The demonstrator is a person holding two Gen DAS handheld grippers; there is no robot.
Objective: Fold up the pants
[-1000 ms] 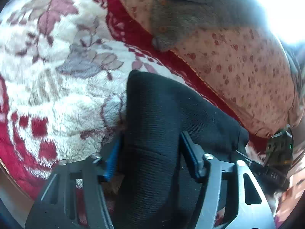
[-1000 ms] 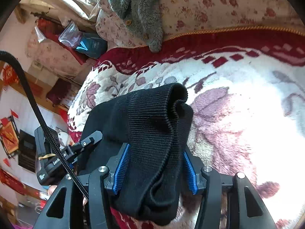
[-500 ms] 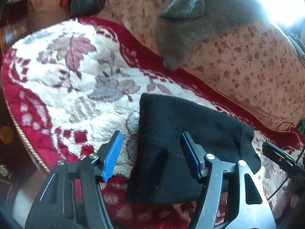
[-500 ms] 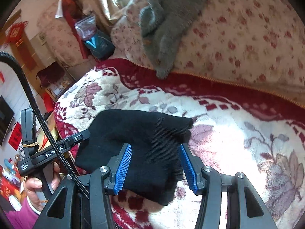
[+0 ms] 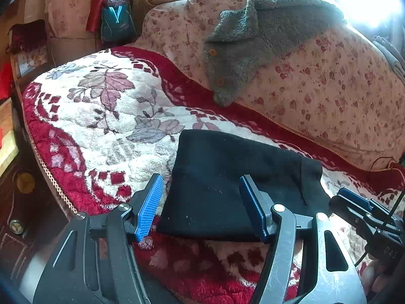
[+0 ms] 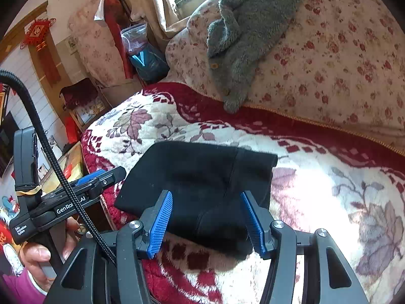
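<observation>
While the folded black pants (image 5: 235,185) lie flat on the floral blanket (image 5: 106,116), the left tool (image 5: 202,205) hangs wide and empty; the right tool (image 6: 206,221) is opening, apparently clear of the cloth.

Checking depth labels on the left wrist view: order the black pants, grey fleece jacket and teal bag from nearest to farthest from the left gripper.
1. Black pants: folded on the floral blanket, right in front of the left gripper, its open jaws clear of them.
2. Grey fleece jacket: draped on the flowered cushion, upper right.
3. Teal bag: beyond the blanket's far end, upper left.
</observation>
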